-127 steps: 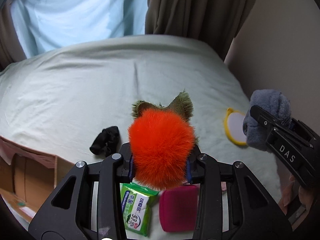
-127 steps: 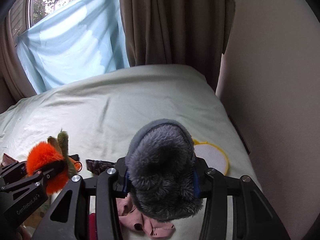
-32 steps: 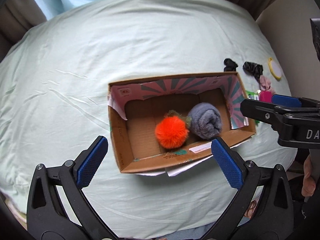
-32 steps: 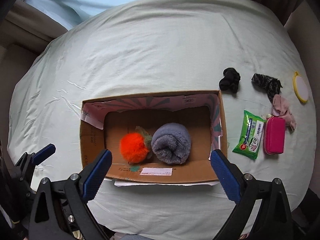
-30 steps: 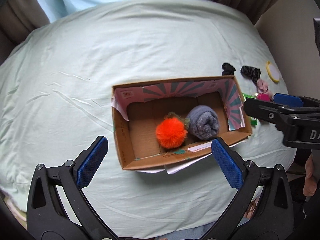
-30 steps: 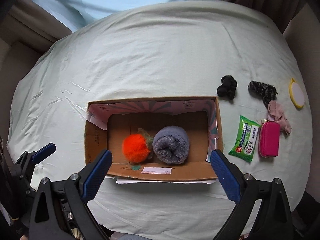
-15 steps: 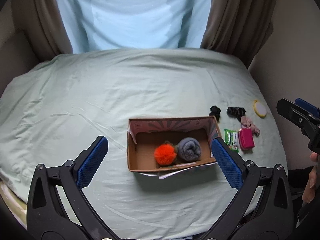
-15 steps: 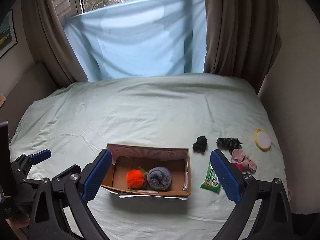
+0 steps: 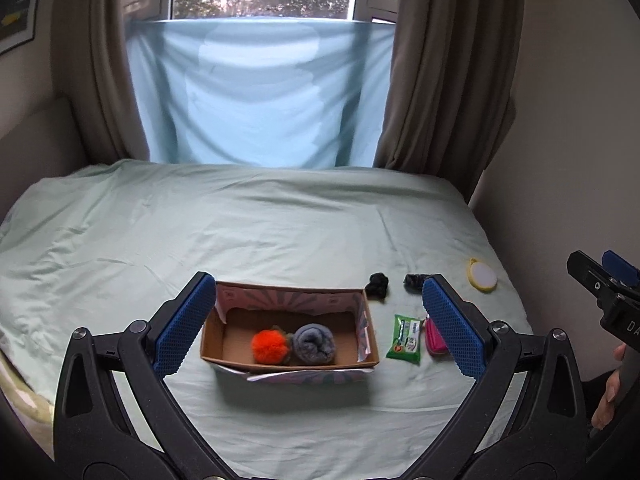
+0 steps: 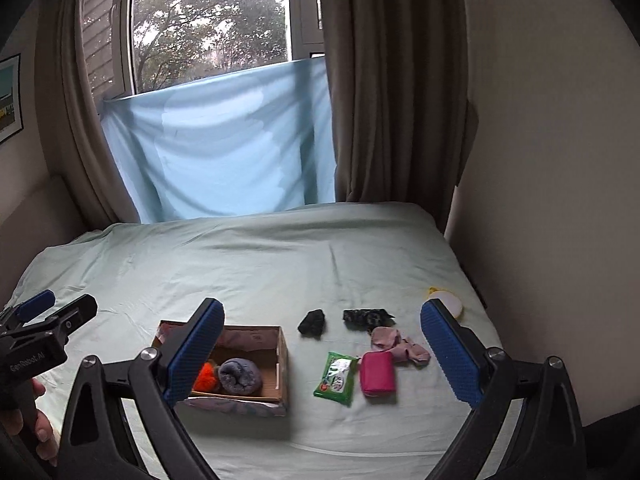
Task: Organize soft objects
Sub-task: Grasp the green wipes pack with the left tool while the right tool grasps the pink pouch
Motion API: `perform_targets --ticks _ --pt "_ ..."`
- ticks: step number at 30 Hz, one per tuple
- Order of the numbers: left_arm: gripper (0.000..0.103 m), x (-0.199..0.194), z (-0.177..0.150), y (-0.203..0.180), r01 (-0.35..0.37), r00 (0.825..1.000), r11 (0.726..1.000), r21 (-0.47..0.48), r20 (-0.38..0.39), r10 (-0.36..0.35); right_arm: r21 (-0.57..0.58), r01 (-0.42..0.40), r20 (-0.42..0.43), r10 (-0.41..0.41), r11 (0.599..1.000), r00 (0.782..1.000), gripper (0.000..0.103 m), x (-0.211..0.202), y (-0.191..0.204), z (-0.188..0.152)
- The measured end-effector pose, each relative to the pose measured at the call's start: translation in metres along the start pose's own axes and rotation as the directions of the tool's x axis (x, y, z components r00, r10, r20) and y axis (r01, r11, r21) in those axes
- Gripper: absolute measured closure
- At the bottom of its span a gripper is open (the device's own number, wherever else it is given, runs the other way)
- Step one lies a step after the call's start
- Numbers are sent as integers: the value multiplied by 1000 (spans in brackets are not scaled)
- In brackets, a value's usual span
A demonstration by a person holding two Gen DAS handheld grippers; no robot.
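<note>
An open cardboard box sits on the bed. Inside it lie an orange fluffy ball and a grey rolled fuzzy cloth, side by side. My left gripper is open and empty, well back from the box. My right gripper is open and empty too. It shows at the right edge of the left wrist view. Right of the box lie a black sock ball, a dark patterned cloth and a pink cloth.
A green wipes pack, a pink pouch and a round yellow-rimmed mirror lie right of the box. The pale green bed meets a wall on the right. Curtains and a blue sheet hang behind it.
Both grippers have released the ball and cloth into the box, opened, and pulled far back and up from the bed. The view now tilts towards the window.
</note>
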State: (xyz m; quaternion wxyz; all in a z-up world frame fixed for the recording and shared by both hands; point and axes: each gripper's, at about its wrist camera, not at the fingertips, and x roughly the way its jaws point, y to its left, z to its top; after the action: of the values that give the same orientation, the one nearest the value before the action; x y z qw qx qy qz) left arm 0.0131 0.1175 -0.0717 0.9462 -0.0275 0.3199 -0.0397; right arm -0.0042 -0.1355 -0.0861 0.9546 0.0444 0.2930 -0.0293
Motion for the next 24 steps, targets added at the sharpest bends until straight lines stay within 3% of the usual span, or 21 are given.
perform_targets --ticks 7,16,24 --pt "0 12 -9 -78 7 1000 1000 23 1 -7 13 28 10 -28 1000 1000 5 1 -70 -6" --pt "0 65 -39 -170 -11 998 999 35 -57 12 -45 -18 -71 15 999 997 5 44 -136 -26" --pt "0 137 -78 -212 -2 983 994 112 -185 23 -4 -67 -166 65 998 984 5 108 -170 -50"
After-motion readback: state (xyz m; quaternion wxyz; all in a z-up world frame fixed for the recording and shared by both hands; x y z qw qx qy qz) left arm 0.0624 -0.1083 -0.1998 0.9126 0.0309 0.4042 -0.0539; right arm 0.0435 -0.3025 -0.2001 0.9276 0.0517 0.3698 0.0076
